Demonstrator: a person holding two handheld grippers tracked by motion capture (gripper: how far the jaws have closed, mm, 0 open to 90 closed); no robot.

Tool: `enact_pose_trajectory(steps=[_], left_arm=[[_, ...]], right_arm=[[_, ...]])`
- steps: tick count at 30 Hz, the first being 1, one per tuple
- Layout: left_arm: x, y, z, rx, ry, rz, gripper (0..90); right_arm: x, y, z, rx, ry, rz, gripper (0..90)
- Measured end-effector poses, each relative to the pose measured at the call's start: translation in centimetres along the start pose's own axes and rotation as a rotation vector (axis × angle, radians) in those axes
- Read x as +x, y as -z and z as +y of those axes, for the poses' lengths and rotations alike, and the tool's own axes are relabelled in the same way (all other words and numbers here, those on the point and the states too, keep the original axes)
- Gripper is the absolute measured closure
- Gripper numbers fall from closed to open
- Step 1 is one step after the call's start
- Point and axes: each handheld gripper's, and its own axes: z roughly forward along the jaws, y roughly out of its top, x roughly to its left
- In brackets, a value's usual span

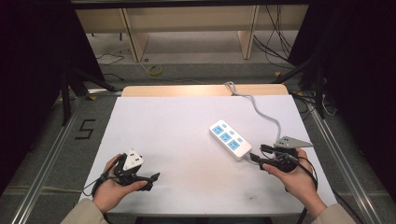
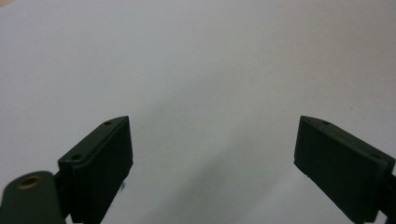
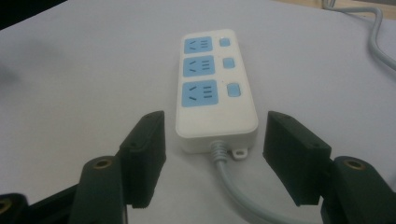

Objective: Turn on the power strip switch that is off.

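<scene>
A white power strip (image 1: 229,140) (image 3: 212,79) with three blue sockets and three blue switches lies on the white table (image 1: 177,135), right of the middle. Its grey cable (image 1: 264,114) (image 3: 233,184) leaves the near end and loops to the table's back edge. My right gripper (image 1: 259,157) (image 3: 215,125) stands open at that near end. The strip's end and the cable's start lie between the jaws, and the pads are apart from it. At the front left my left gripper (image 1: 152,181) (image 2: 212,140) is open over bare white table, with nothing between its jaws.
The cable runs off the back edge near a wooden strip (image 1: 187,89). On the floor beyond are wooden shelf legs (image 1: 133,39) and loose wires (image 1: 275,42). A black "5" mark (image 1: 85,129) is taped on the floor at the left.
</scene>
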Motion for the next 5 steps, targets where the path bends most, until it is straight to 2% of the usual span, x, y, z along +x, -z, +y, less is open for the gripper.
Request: enact_pose_trajectory(steps=[5], left_arm=[[-0.27, -0.14, 0.12, 0.007, 0.007, -0.019, 11.3]], right_arm=[[0.01, 0.42, -0.34, -0.008, -0.002, -0.003, 37.1]])
